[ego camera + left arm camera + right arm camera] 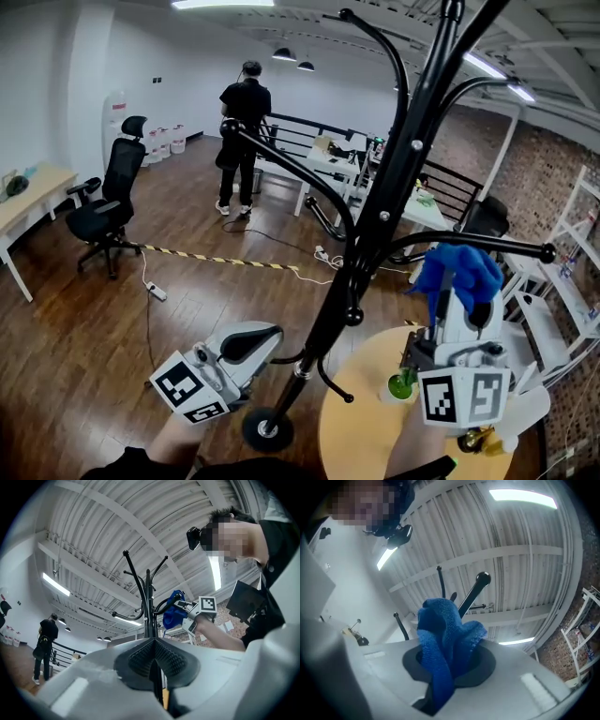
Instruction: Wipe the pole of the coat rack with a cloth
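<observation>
Left gripper [274,339] first: its jaws are pressed almost together, nipping a slim black part of the coat rack [333,319] low down. Whether that part is the pole or a small hook is hard to tell. Across to the right gripper [457,309]: it's clamped on a bunched blue terry cloth [459,272]. The cloth rises above its jaws beside a ball-tipped arm [506,248], off to the right of the glossy black metal pole [398,183]. Under that gripper sits a round yellow table [361,441]. Beyond the left one there's a shiny dark plank floor [112,319], an office chair [108,211] and a person [242,141] standing far off.
</observation>
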A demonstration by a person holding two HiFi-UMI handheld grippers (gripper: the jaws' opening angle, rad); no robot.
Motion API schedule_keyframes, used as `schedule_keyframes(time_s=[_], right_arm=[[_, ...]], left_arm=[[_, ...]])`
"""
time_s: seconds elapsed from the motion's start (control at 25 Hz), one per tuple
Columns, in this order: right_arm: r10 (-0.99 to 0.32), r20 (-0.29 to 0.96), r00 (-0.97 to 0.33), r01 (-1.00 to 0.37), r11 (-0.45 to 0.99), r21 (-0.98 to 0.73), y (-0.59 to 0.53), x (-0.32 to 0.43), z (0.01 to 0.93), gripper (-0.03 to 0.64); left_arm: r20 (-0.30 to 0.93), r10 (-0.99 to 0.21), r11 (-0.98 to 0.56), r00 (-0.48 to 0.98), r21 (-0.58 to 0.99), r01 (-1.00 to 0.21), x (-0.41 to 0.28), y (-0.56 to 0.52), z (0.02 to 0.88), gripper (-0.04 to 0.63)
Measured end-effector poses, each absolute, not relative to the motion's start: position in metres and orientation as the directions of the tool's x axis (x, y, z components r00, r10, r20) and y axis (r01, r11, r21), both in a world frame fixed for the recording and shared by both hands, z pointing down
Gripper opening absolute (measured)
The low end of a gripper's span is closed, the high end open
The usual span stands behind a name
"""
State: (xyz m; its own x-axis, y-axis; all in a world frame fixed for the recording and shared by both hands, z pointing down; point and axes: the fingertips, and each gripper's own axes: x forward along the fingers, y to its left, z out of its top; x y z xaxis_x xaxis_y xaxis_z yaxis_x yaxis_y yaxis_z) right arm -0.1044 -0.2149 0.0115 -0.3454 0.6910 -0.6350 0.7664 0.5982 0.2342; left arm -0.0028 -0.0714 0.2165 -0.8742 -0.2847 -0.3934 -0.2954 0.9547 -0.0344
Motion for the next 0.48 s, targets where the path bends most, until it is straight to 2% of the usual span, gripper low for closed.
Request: schedule_keyframes(time_s=[0.28,0.48], right_arm=[[0.586,-0.738,-0.334,0.722,0.662,0.199,-0.279,-0.096,-0.027,0.049],[0.563,-0.757,-0.332,0.718,0.672,0.185,-0.294,-0.093,-0.034,0.049]], left_arm=[[-0.388,-0.327,0.941,-0.862,-0.050,-0.335,-0.016,-0.085,0.214,0.003],[-0.392,-0.335,0.938,-0.857,-0.053,-0.343,-0.016,-0.090,0.211,0.003]])
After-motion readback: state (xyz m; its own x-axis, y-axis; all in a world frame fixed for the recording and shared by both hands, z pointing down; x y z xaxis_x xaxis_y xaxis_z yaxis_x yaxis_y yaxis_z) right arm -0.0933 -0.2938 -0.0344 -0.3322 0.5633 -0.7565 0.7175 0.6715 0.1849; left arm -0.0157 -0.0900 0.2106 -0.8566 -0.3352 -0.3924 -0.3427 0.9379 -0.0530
